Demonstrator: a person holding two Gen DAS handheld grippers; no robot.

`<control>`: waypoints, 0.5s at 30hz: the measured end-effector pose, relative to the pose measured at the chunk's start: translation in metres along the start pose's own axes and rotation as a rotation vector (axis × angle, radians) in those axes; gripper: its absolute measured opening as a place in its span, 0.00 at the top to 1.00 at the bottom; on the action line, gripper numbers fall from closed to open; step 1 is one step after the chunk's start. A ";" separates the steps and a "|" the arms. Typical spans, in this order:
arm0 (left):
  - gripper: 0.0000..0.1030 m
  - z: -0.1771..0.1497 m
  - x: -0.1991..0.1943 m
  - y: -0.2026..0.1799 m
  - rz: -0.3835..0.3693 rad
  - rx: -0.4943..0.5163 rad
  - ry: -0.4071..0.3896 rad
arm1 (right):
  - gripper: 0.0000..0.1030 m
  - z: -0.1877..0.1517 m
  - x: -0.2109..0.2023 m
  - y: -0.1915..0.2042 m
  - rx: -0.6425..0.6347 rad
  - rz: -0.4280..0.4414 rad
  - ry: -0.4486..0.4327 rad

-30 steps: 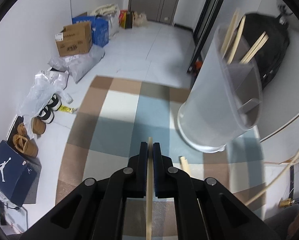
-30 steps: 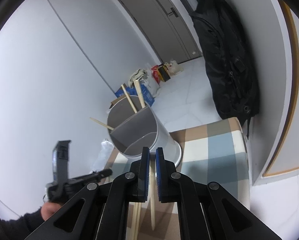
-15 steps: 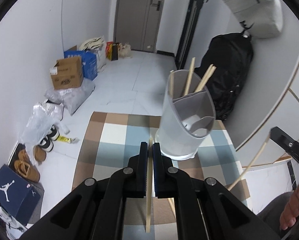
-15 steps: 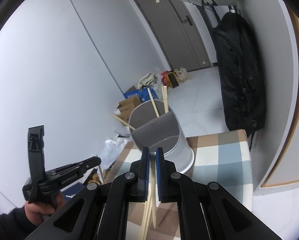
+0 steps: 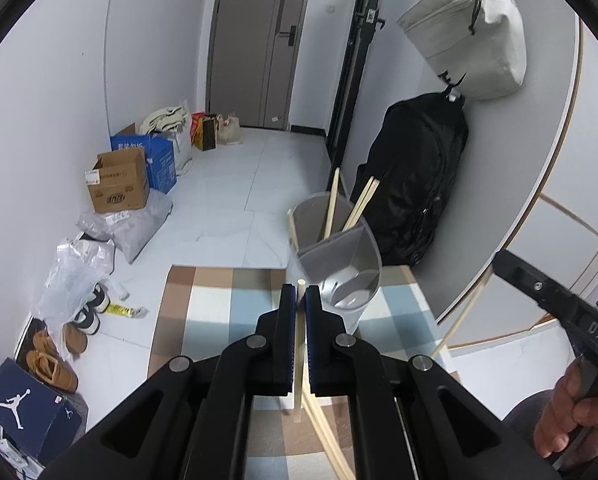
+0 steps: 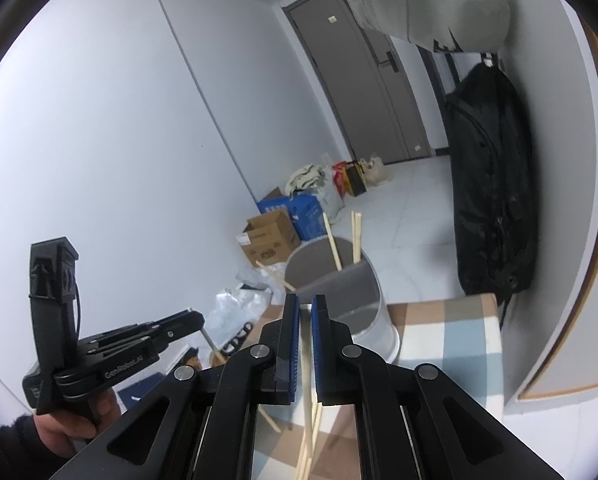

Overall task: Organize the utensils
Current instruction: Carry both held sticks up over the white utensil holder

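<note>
Both tongs [image 5: 297, 300] apparently higher, holder [image 5: 335, 256] farther.

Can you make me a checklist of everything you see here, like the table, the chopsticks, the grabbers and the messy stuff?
Surface: checked cloth, loose chopsticks lying on it.
Job's things: divided grey holder standing upright, several chopsticks in its back compartment.
Clutter: cardboard box, plastic bags, shoes on the floor.
Grippers: left gripper shut on a chopstick; right gripper shut on another chopstick.
Cables: nothing seen.
Surroundings: grey door, black backpack, pale bag.
</note>
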State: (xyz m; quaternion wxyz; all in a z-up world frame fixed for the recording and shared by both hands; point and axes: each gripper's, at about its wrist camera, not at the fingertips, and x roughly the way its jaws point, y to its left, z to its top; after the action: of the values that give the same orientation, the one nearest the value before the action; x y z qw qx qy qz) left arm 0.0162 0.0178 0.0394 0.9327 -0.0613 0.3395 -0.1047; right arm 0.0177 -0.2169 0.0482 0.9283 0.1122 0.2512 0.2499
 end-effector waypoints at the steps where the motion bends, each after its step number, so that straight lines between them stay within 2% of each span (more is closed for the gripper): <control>1: 0.99 0.002 -0.003 -0.001 -0.001 0.001 -0.006 | 0.95 0.003 0.000 0.001 -0.001 0.002 -0.005; 12: 0.99 0.045 -0.022 -0.013 -0.033 0.014 -0.057 | 0.95 0.049 -0.003 0.007 -0.013 0.026 -0.062; 15: 0.99 0.057 -0.024 -0.014 -0.020 0.013 -0.074 | 0.95 0.069 -0.002 0.007 -0.013 0.033 -0.082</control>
State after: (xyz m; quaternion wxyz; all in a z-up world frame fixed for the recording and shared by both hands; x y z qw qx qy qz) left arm 0.0332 0.0124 0.1002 0.9440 -0.0628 0.3033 -0.1140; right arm 0.0492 -0.2182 0.1095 0.9344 0.1203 0.2092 0.2619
